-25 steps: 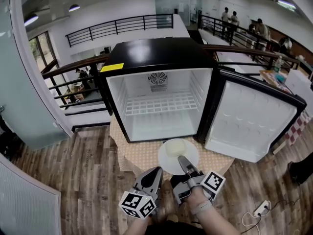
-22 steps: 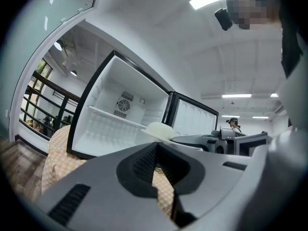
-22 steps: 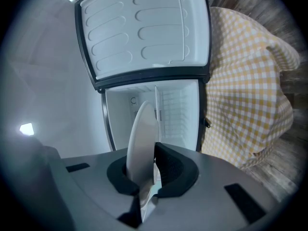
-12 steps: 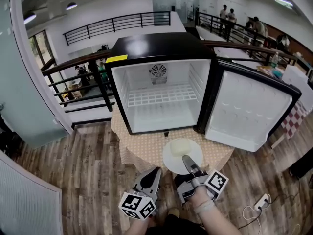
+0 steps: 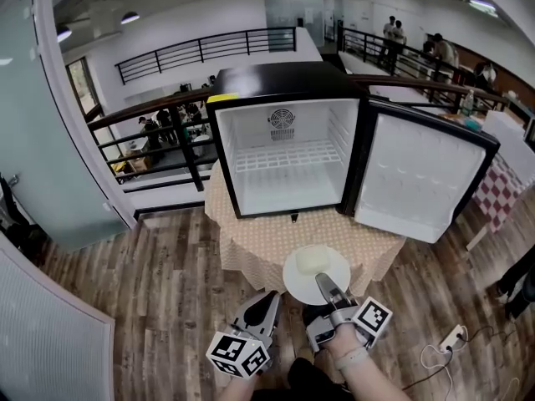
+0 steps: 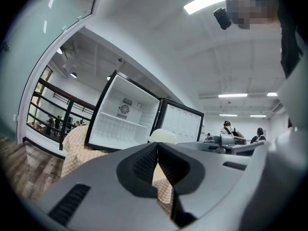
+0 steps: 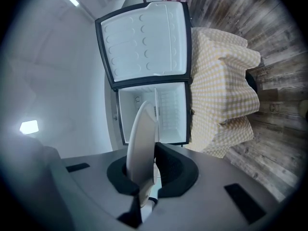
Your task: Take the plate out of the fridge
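Note:
The black fridge (image 5: 284,86) stands on a table with its door (image 5: 420,178) swung wide to the right; its white inside (image 5: 288,170) holds only a wire shelf. My right gripper (image 5: 326,286) is shut on the near rim of a white plate (image 5: 316,274) with a pale yellow lump (image 5: 313,260) on it, held level in front of the table's front edge. In the right gripper view the plate (image 7: 140,148) shows edge-on between the jaws, with the fridge (image 7: 154,112) behind. My left gripper (image 5: 267,301) hangs shut and empty beside it, its jaws (image 6: 158,165) meeting.
A yellow checked cloth (image 5: 259,245) covers the table. Wooden floor (image 5: 159,307) surrounds it. A black railing (image 5: 159,132) runs behind the fridge. People (image 5: 393,32) stand far back right. A power strip (image 5: 451,338) lies on the floor at right.
The plate has come back from the table's front part to just past its edge, still in my right gripper. The fridge now looks farther off. The left gripper stays shut.

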